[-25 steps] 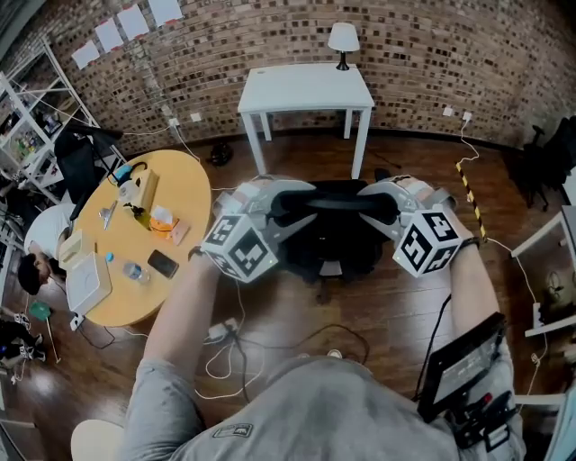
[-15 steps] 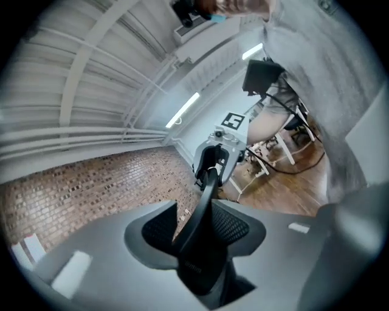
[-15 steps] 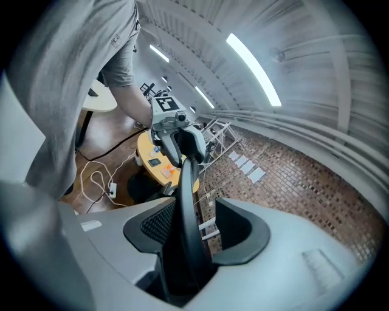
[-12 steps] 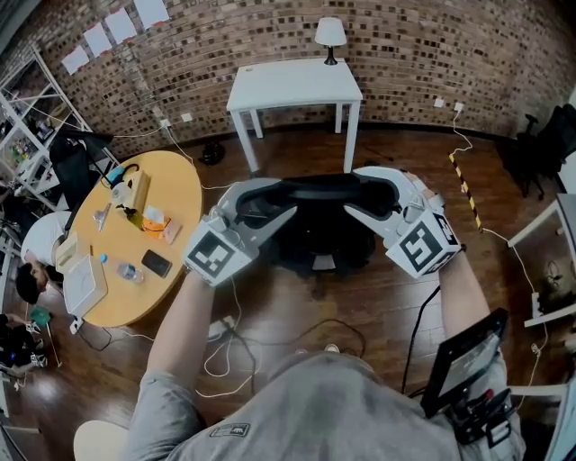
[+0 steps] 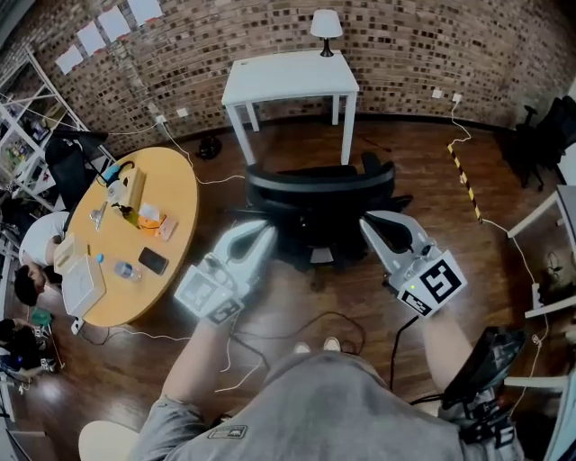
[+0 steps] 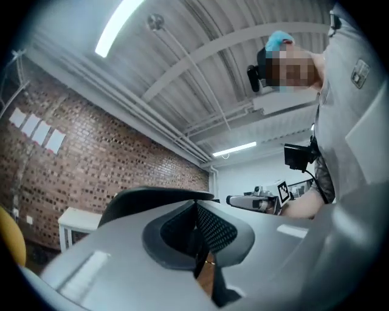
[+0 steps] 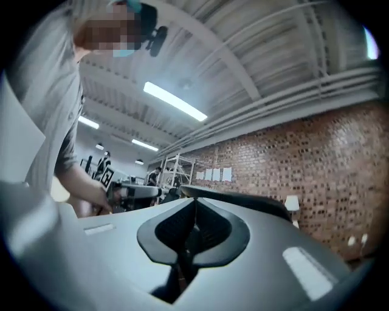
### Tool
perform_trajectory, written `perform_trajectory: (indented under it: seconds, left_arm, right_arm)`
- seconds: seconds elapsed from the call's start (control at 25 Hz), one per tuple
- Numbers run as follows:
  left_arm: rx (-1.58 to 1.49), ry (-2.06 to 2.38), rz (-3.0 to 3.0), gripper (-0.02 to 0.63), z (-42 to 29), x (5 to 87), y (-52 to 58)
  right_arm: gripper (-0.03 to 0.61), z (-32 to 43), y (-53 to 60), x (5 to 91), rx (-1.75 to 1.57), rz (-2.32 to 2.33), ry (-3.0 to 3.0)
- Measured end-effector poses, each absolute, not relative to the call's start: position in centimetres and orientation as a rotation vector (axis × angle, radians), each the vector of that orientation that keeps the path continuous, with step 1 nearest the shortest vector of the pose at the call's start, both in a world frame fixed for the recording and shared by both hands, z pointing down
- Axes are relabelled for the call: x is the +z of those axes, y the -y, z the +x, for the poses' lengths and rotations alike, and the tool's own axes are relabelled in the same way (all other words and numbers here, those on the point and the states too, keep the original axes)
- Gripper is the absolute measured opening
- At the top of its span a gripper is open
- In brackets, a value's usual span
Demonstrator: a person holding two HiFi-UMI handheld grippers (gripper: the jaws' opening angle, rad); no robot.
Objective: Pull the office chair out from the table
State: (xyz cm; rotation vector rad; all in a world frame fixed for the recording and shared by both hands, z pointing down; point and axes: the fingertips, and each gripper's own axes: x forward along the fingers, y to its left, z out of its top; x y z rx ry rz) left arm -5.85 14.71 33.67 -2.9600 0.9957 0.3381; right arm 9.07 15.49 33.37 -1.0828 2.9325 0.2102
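The black office chair (image 5: 319,203) stands on the wooden floor a little in front of the white table (image 5: 288,76), its backrest toward me. Both grippers hover apart from it on my side. My left gripper (image 5: 261,232) is shut with nothing in it; in the left gripper view its jaws (image 6: 196,206) meet, with the backrest's top (image 6: 152,197) beyond them. My right gripper (image 5: 371,222) is closing, and its jaws (image 7: 194,203) show together with nothing between them. The backrest edge (image 7: 255,205) lies past them.
A round yellow table (image 5: 171,194) with small items stands at the left, a person (image 5: 36,261) beside it. A lamp (image 5: 326,27) sits on the white table. Cables (image 5: 270,329) trail on the floor near my feet. Shelving (image 5: 27,108) stands left, another desk (image 5: 549,234) right.
Both grippers were at the top of the chair's backrest; they have come off it, drawn back toward me, rolled over and closed. The chair now stands free.
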Motion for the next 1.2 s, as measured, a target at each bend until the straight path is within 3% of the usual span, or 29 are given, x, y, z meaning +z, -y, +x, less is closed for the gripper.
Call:
perform_trajectory:
  seconds: [0.16, 0.56, 1.2]
  left_arm:
    - [0.385, -1.105, -3.048, 0.002, -6.1, 37.1, -15.8]
    - [0.394, -1.183, -3.180, 0.002, -5.9, 41.5, -19.3]
    - [0.243, -1.237, -3.327, 0.002, -4.0, 48.5, -22.1]
  right_arm:
    - [0.014, 9.0, -16.6, 36.6, -0.114, -1.080, -2.836]
    - [0.012, 7.4, -19.3, 41.4, -0.437, -1.085, -2.738]
    - [0.012, 4.3, -23.1, 49.4, -0.696, -1.079, -2.837]
